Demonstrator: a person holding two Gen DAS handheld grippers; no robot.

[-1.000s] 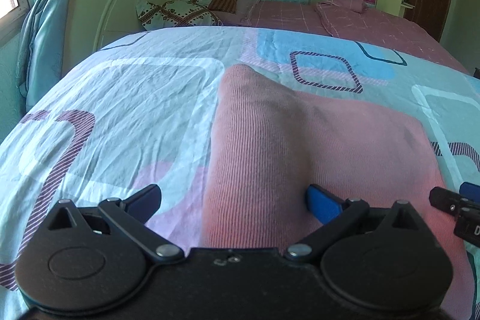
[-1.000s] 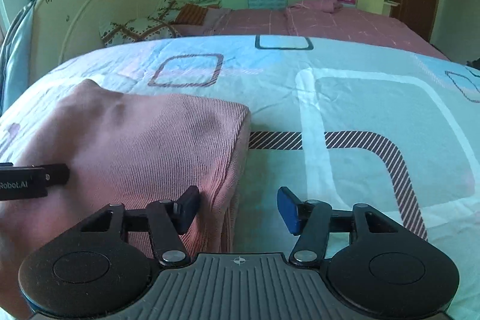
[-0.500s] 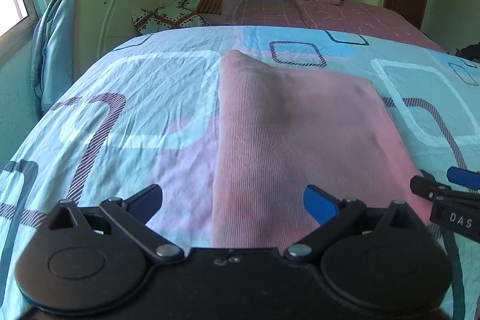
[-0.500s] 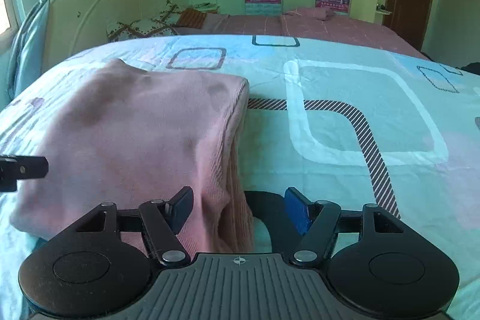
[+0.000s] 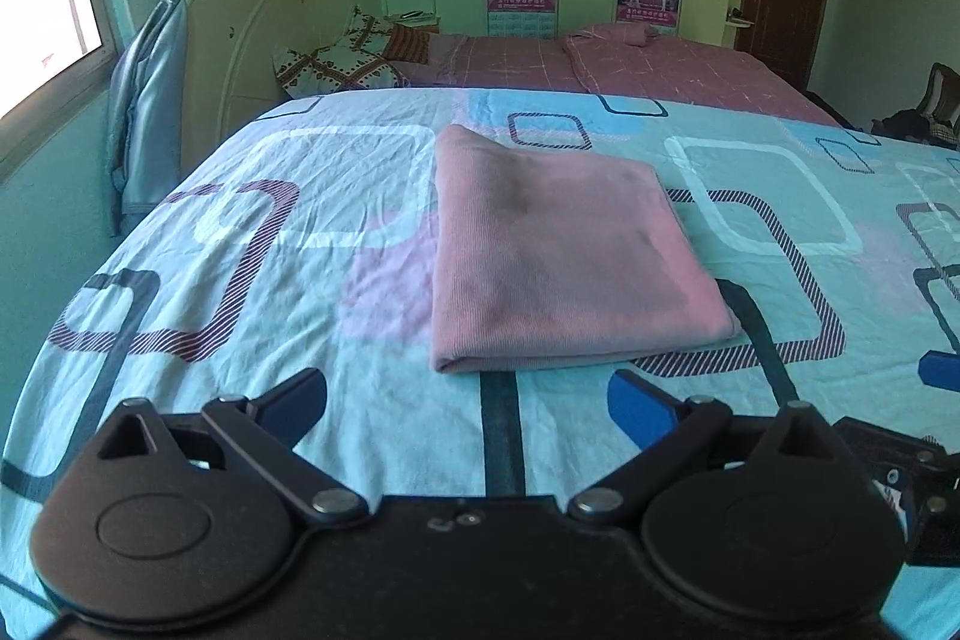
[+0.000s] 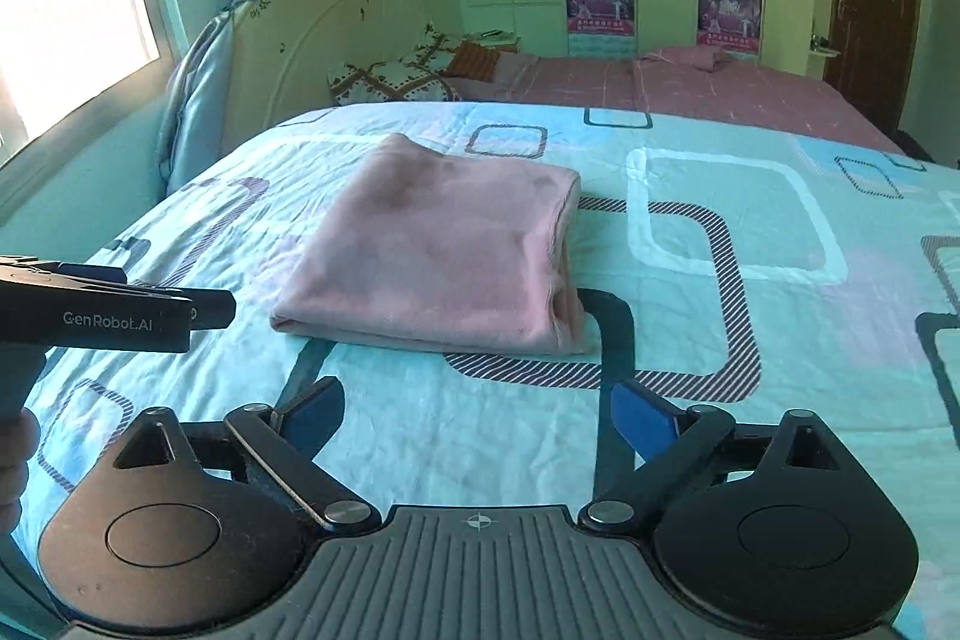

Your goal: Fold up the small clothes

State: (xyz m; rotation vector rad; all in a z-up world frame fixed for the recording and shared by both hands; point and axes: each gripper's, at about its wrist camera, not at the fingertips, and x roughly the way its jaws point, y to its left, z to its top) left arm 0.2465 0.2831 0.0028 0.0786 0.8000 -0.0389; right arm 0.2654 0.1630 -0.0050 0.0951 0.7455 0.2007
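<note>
The left gripper (image 5: 468, 403) hangs short of the near edge of the folded pink garment (image 5: 558, 256), its jaws spread wide with nothing between them but bedsheet; neither pad touches the cloth. The right gripper (image 6: 477, 415) sits just short of the same near edge, its jaws opening and already wide, also with only sheet between them. The garment lies flat on the turquoise bedsheet (image 5: 252, 232), a neat rectangle with a rounded fold along its near side and stacked layers showing at its right edge. In the right wrist view the left gripper appears from the side, to the left of the garment, and only the edge of the hand (image 6: 15, 454) holding it shows, cut off by the frame. In the left wrist view just a blue fingertip and part of the black body of the right gripper show, to the right of the garment. The garment is a fine ribbed knit with faint darker patches near its far end; the sheet is thin, creased cotton printed with rounded squares, some hatched.
</note>
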